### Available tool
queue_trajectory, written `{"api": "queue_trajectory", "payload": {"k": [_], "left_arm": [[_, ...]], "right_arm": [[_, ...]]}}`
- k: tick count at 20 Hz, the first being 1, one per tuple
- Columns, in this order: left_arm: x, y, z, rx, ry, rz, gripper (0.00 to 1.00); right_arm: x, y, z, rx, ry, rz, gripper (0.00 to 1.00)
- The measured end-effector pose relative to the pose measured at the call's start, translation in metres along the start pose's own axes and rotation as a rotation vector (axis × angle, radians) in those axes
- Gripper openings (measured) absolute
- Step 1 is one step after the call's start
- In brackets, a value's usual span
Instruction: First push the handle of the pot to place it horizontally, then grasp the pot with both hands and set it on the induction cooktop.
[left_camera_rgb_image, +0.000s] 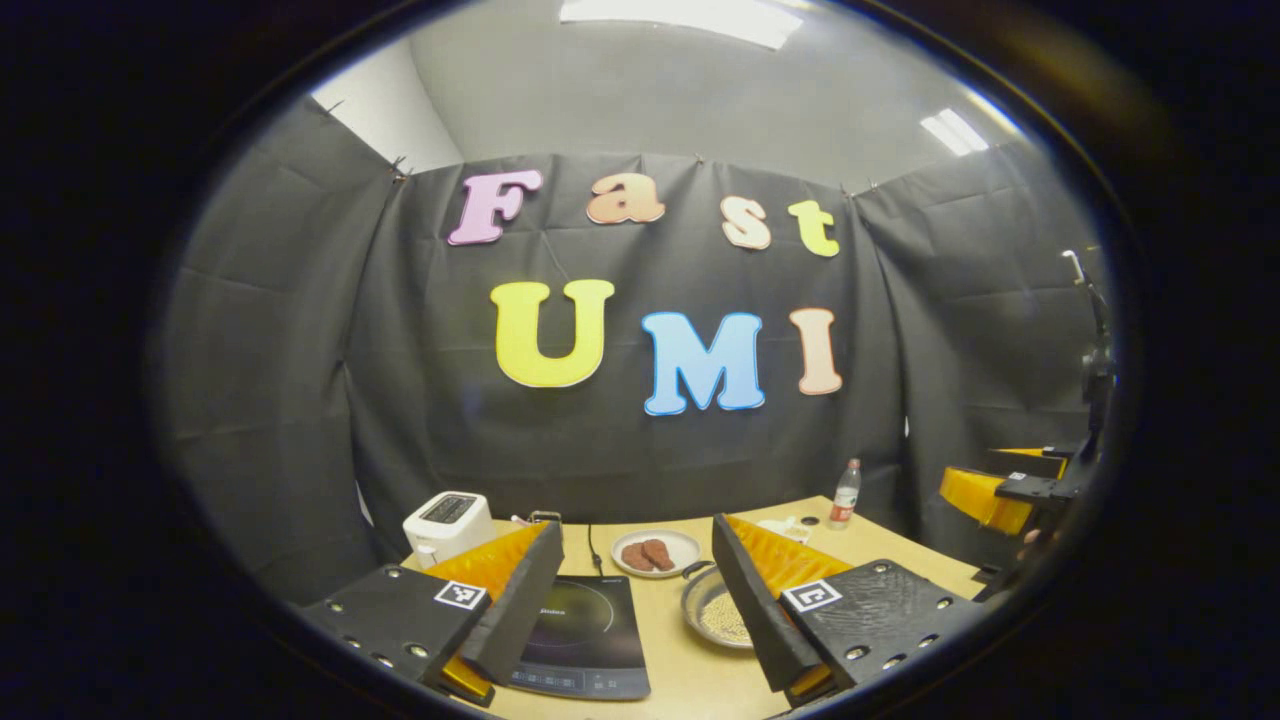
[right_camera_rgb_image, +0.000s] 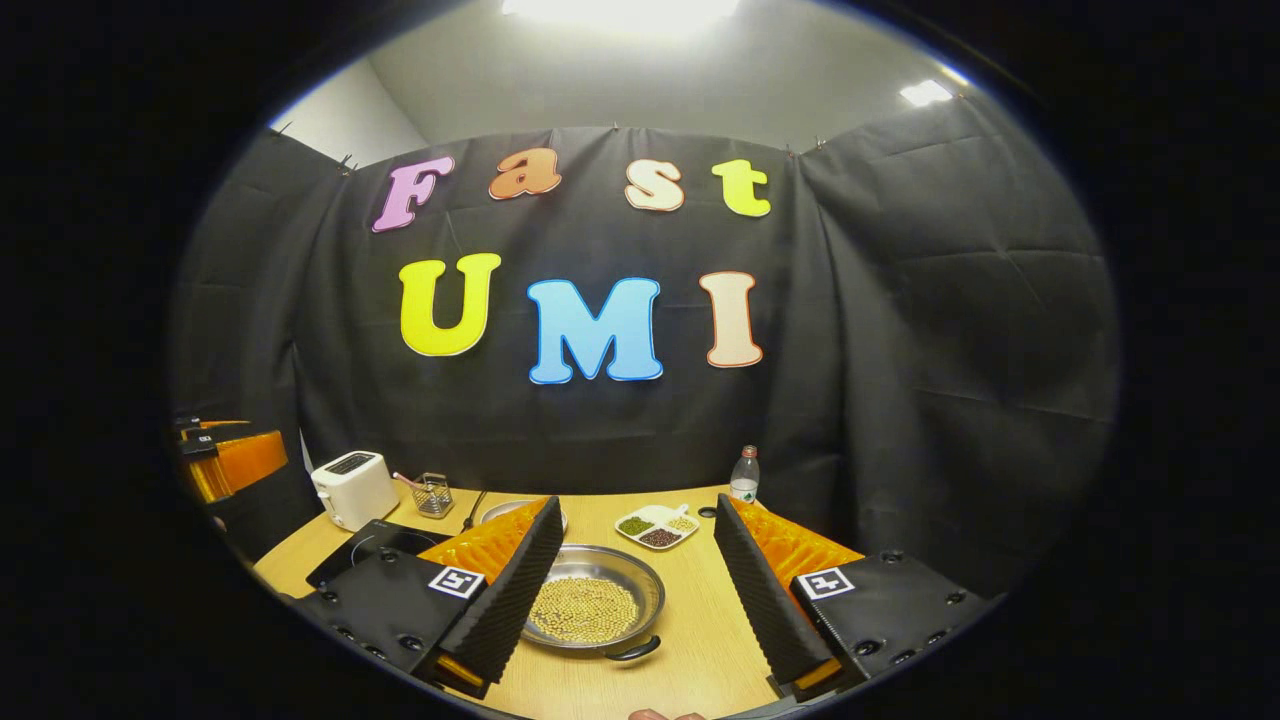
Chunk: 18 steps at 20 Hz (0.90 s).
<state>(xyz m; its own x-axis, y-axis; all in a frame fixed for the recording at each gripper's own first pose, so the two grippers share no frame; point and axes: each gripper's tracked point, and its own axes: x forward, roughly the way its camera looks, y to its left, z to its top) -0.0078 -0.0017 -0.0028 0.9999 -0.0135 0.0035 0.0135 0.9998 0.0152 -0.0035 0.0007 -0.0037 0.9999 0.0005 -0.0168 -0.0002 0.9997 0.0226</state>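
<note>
Pot (right_camera_rgb_image: 596, 603) is seen on the table, right of the cooktop (left_camera_rgb_image: 583, 640), untouched. Left gripper (left_camera_rgb_image: 640, 610) and right gripper (right_camera_rgb_image: 637, 600) are held wide apart. Its near handle (right_camera_rgb_image: 632, 651) should be pushed first.

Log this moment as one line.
stage: before push | left claw: open, above cooktop | right claw: open, over pot | pot: on table, right of cooktop

silver pot (right_camera_rgb_image: 598, 600) with yellow beans (right_camera_rgb_image: 583, 608); black cooktop (left_camera_rgb_image: 585, 640); white toaster (right_camera_rgb_image: 354, 488); tan table (right_camera_rgb_image: 700, 640).
</note>
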Motion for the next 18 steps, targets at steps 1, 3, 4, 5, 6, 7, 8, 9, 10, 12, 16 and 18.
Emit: {"api": "queue_trajectory", "payload": {"k": [1,3,4,5,6,7,8,9,10,12,16,18], "left_arm": [[0.0,0.001,0.0,0.0,0.0,-0.001,0.88],[0.0,0.001,-0.001,-0.006,-0.001,-0.003,0.88],[0.0,0.002,-0.002,-0.01,0.0,-0.004,0.88],[0.0,0.002,-0.003,-0.014,-0.001,-0.005,0.91],[0.0,0.003,-0.004,-0.017,0.001,-0.005,0.91],[0.0,0.004,-0.007,-0.018,0.004,-0.005,0.88],[0.0,0.005,-0.008,-0.02,0.008,-0.004,0.91],[0.0,0.004,-0.011,-0.022,0.011,-0.006,0.94],[0.001,0.004,-0.013,-0.026,0.016,-0.008,0.88],[0.003,0.006,-0.019,-0.035,0.024,-0.008,0.88],[0.004,0.014,-0.027,-0.053,0.042,0.001,0.88],[0.003,0.017,-0.027,-0.061,0.045,0.001,0.91]], "right_arm": [[0.0,0.0,0.0,-0.001,0.001,0.0,0.96],[0.0,0.001,0.0,-0.001,0.005,0.001,0.97],[-0.001,0.002,-0.002,0.0,0.009,0.003,0.96],[-0.001,0.003,-0.003,0.001,0.014,0.006,0.96],[-0.002,0.003,-0.004,0.0,0.019,0.008,0.96],[-0.002,0.004,-0.006,-0.003,0.024,0.011,0.96],[-0.003,0.005,-0.008,-0.007,0.032,0.014,0.97],[-0.002,0.007,-0.01,-0.009,0.041,0.018,0.96],[-0.002,0.008,-0.012,-0.011,0.051,0.022,0.96],[-0.001,0.011,-0.014,-0.014,0.068,0.033,0.98],[0.01,0.018,-0.015,-0.018,0.108,0.055,0.97],[0.014,0.019,-0.014,0.004,0.124,0.067,0.98]]}}
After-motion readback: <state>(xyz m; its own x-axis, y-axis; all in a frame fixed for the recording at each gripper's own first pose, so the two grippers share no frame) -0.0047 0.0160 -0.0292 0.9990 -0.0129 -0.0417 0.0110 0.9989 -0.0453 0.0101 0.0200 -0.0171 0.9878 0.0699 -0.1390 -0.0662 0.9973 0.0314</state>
